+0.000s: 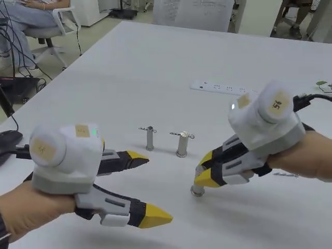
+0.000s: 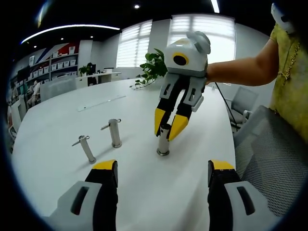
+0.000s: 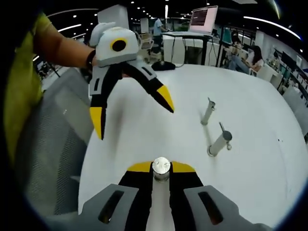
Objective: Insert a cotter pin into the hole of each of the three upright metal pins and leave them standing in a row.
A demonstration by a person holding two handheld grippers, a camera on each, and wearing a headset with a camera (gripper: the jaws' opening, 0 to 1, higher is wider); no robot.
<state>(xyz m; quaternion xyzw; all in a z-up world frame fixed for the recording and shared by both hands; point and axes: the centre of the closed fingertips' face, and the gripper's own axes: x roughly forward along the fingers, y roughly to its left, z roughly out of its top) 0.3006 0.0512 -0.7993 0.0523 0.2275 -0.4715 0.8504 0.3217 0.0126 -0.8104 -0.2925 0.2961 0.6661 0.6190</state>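
Two upright metal pins [image 1: 150, 138] [image 1: 182, 144] stand side by side mid-table, each with a cotter pin through its top. They also appear in the left gripper view [image 2: 87, 148] [image 2: 114, 133]. A third metal pin [image 1: 197, 191] stands in front of them, and my right gripper [image 1: 203, 168] is shut on its upper part. In the right gripper view its round top [image 3: 161, 166] sits between the closed jaws. My left gripper [image 1: 150, 187] hovers open at the lower left, its jaws wide apart and holding nothing. A thin loose cotter pin [image 1: 285, 175] lies on the table right of the right gripper.
The white table [image 1: 129, 78] stretches far back, with a white power strip [image 1: 220, 88] behind the pins. A seated person and a chair [image 1: 49, 26] are beyond the table's left edge. A potted plant [image 2: 153, 70] stands at the table's far end.
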